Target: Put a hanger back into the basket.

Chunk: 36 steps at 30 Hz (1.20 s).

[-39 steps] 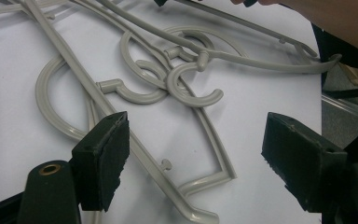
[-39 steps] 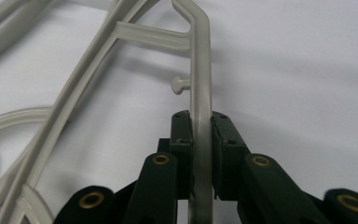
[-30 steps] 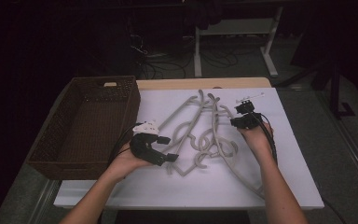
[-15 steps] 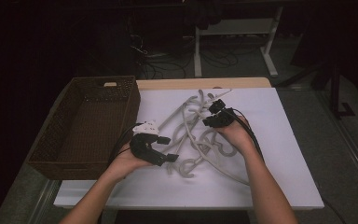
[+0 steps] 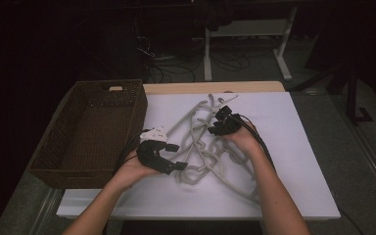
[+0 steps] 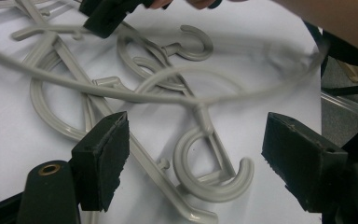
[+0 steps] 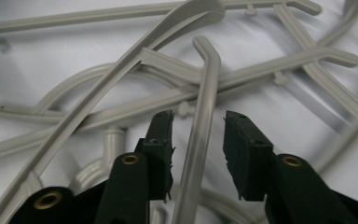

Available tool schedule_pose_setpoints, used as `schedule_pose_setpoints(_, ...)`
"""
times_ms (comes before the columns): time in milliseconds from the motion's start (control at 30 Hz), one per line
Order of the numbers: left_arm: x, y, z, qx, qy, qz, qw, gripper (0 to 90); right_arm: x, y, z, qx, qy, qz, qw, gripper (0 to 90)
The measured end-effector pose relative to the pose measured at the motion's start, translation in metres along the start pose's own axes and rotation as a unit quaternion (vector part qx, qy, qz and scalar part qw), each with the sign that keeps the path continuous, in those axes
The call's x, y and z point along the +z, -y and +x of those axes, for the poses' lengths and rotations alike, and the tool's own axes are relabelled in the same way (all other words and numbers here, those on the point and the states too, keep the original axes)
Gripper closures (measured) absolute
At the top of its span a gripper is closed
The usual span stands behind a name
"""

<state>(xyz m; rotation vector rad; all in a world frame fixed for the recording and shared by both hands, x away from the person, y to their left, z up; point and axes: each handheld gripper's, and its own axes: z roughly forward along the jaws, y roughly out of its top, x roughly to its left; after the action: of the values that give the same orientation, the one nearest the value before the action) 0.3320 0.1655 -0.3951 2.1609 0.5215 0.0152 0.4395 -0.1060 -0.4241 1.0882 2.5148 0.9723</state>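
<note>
Several grey plastic hangers [image 5: 203,142] lie tangled on the white table top [image 5: 293,161]. My left gripper [image 5: 176,156] rests at the pile's near left edge. Its jaws stand wide open in the left gripper view [image 6: 198,158], either side of a hanger hook [image 6: 214,186], and do not touch it. My right gripper [image 5: 216,126] sits low over the pile's far side. Its jaws have just been opening. A thin hanger arm [image 7: 205,93] runs between the right gripper [image 7: 198,140] pads, with a small gap on each side.
A dark brown wicker basket [image 5: 90,93] stands at the table's left, close beside the left hand. White surface lies bare to the right of the pile and along the front edge. Desk legs and cables sit in the dark beyond the table.
The right hand has moved left, from the pile's right side to over its middle, and its jaws have parted. The left hand and gripper have stayed put.
</note>
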Motion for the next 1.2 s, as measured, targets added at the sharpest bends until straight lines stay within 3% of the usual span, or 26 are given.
schedule_pose_setpoints(133, -0.001, 0.000, 0.001, -0.001, -0.002, -0.002, 1.0000, 23.0, -0.019, 0.005, 0.003, 0.008, 0.007, 0.006, 0.9999, 52.8)
schedule_pose_setpoints(267, -0.001, 0.000, 0.000, -0.001, -0.002, -0.002, 1.0000, 22.9, -0.039, 0.016, 0.007, 0.021, 0.005, 0.008, 0.9997, 52.5)
schedule_pose_setpoints(567, -0.001, 0.000, 0.001, -0.002, -0.003, -0.001, 1.0000, 22.2, -0.068, 0.063, 0.017, 0.048, 0.005, 0.034, 0.9983, 54.0)
schedule_pose_setpoints(967, 0.000, 0.001, 0.001, -0.003, -0.006, 0.001, 1.0000, 18.1, -0.084, 0.115, 0.030, 0.073, 0.006, 0.071, 0.9948, 61.0)
schedule_pose_setpoints(1200, 0.001, 0.001, 0.002, -0.004, -0.008, 0.002, 1.0000, 15.9, -0.084, 0.127, 0.035, 0.082, 0.005, 0.087, 0.9928, 66.7)
